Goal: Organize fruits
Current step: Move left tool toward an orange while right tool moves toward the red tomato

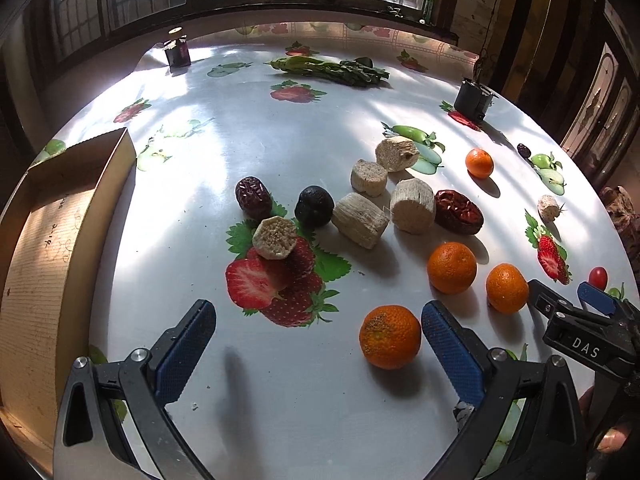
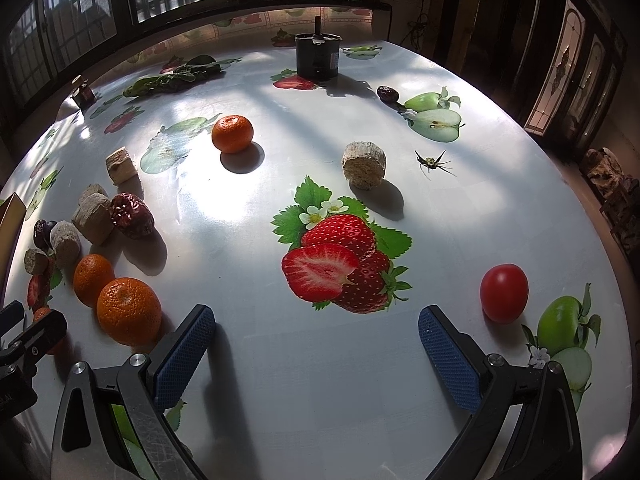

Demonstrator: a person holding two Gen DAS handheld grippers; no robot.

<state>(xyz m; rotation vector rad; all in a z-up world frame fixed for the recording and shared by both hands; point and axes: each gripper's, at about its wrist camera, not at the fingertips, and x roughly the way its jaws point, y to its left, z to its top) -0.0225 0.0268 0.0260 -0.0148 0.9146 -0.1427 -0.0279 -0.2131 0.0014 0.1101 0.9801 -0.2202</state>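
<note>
Several mandarins lie on the fruit-print tablecloth: one [image 1: 390, 336] just inside my left gripper's right finger, two more [image 1: 452, 267] [image 1: 507, 288] beyond it, and one far off [image 1: 479, 163]. Red dates [image 1: 253, 197] [image 1: 458, 211], a dark fruit [image 1: 314, 206] and several pale cut chunks [image 1: 360, 220] lie mid-table. My left gripper [image 1: 316, 320] is open and empty above the cloth. My right gripper [image 2: 316, 326] is open and empty, with a mandarin [image 2: 129, 316] at its left finger and a cherry tomato [image 2: 504, 298] to its right. The right gripper also shows in the left wrist view [image 1: 568, 300].
A cardboard box [image 1: 52, 240] stands open at the left table edge. A black can [image 2: 318, 56], a small jar [image 1: 177, 51] and leafy greens [image 1: 328, 68] sit at the far side. A lone chunk [image 2: 364, 165], a small date [image 2: 388, 94] and a green calyx [image 2: 431, 162] lie to the right.
</note>
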